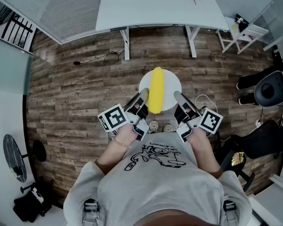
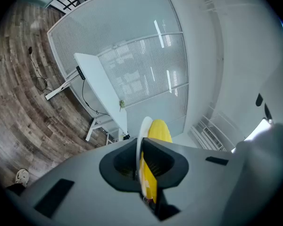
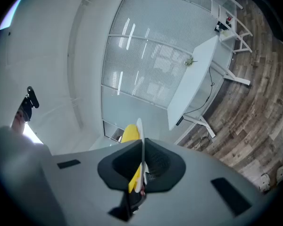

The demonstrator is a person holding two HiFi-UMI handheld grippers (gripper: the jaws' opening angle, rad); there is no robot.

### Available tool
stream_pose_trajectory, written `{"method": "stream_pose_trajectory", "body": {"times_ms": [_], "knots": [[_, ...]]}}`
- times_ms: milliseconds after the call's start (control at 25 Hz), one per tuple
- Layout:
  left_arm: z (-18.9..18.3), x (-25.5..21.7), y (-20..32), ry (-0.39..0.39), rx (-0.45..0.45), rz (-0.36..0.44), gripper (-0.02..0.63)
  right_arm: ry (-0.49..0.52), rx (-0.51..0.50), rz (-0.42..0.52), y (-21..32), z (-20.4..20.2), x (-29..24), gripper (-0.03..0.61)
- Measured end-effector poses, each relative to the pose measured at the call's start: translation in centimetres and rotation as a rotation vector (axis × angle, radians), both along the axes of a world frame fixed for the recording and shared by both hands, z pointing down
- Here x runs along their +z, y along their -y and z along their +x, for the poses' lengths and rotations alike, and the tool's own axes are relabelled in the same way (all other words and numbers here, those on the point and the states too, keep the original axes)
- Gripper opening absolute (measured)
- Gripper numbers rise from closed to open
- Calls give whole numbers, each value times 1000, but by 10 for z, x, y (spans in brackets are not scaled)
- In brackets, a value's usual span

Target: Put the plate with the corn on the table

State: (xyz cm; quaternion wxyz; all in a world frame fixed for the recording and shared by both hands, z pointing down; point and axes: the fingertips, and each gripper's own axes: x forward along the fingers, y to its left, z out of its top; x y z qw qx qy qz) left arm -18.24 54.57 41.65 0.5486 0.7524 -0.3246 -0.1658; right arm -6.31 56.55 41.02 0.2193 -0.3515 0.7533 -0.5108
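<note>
**Carry under way, plate not yet down**

Plate (image 1: 172, 86) with corn (image 1: 156, 89) lying on it, aloft over wood floor (image 1: 75, 93); left gripper (image 1: 142, 97) and right gripper (image 1: 179, 98) each pinch an opposite rim; table (image 1: 155, 6) well ahead; next, likely: bring it forward level, lower onto tabletop.

Wood-plank floor (image 1: 75, 93), white table (image 1: 155, 6)
</note>
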Motion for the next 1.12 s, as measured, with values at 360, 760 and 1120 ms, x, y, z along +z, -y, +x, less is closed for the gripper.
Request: {"method": "stream_pose_trajectory", "body": {"times_ms": [360,760,1120], "knots": [[-10,4,4,-11,6,-2,31,-6,19,4,2,-10,3,17],[-12,4,18,-15,16,-8,31,1,42,14,20,-12,-1,25],[2,9,51,-10,17,-18,31,14,43,-3,54,3,6,21]]}}
